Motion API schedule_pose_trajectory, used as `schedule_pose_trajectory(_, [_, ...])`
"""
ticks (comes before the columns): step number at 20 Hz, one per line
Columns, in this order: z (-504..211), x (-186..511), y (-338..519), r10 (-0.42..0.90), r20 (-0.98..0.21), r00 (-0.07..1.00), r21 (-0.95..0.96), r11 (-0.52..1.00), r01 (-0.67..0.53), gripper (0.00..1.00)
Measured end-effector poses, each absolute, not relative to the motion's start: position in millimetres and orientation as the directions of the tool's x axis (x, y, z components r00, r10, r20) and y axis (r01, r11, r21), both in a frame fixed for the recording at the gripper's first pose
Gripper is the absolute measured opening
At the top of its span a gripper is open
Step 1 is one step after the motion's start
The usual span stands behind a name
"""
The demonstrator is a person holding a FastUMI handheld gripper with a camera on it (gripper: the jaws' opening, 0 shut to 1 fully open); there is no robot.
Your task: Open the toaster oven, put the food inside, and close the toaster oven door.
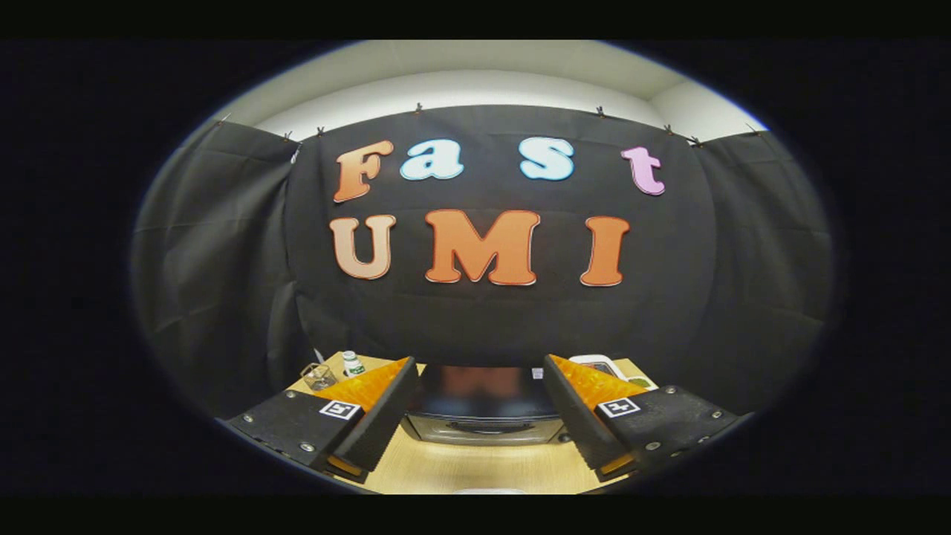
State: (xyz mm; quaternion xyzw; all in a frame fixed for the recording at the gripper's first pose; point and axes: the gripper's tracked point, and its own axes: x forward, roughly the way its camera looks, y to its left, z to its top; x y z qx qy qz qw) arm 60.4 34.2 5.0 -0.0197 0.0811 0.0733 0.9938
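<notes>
A pale wooden counter (475,468) is seen low in the frame, backed by black cloth walls (490,319) under a white ceiling. The claw (475,397) is held open and empty. The toaster oven (479,416) sits between its fingers, door seemingly shut. A small bottle (352,363) and glass (318,376) stand lower left.

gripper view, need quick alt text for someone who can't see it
The gripper, fingers open and holding nothing, points at a closed toaster oven on a wooden table. A small bottle and a glass stand beyond the oven's left.
</notes>
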Motion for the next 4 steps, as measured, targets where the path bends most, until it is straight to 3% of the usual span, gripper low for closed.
schedule_pose_trajectory(4, [4.2, 59.9, 22.9, 0.138, -0.16, 0.977, -0.024, 0.989, -0.143, 1.0])
